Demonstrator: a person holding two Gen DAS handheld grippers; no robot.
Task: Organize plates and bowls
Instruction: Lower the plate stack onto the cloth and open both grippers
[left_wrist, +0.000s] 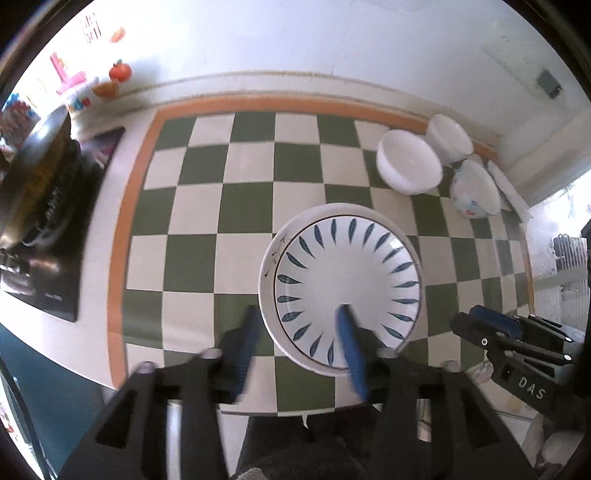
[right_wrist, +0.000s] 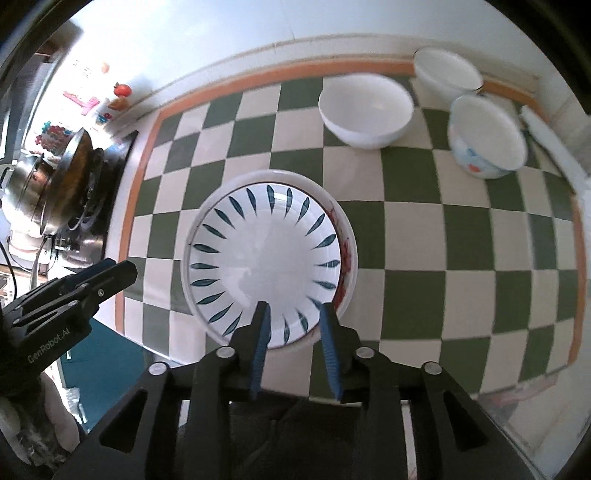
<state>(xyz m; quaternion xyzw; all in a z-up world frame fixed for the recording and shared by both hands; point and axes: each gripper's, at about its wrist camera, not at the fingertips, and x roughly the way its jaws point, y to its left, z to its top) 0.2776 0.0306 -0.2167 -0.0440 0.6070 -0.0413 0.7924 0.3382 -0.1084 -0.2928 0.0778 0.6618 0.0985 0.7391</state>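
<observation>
The checked mat (left_wrist: 229, 206) is my landmark: a green-and-white cloth with an orange border, carrying everything I work with. Near its front edge, roughly at mid-width, sits the plate stack (right_wrist: 347, 236): a leaf-pattern plate (right_wrist: 266, 258) nested on a larger plate whose rim, with red markings, shows around it. At the mat's far right corner stand three bowls, close together: a plain white bowl (right_wrist: 365, 110) nearest the middle, a second white bowl (right_wrist: 447, 74) at the back border, and a floral bowl (right_wrist: 487, 144) toward the right edge. Off the mat's left border lies a stovetop with a steel pot (right_wrist: 48, 192). My left gripper (left_wrist: 299, 314) hangs above the stack's left rim, jaws parted and empty, one finger on each side of the rim in the left wrist view; my right gripper (right_wrist: 295, 314) hangs above the near rim, jaws likewise released, nothing between them. I judge the plates stacked and the bowls still to be nested. Risks: the stack lies close to the front edge, so a finger catching its rim could nudge it off; the bowls crowd each other, so a wide approach may knock a neighbour.
</observation>
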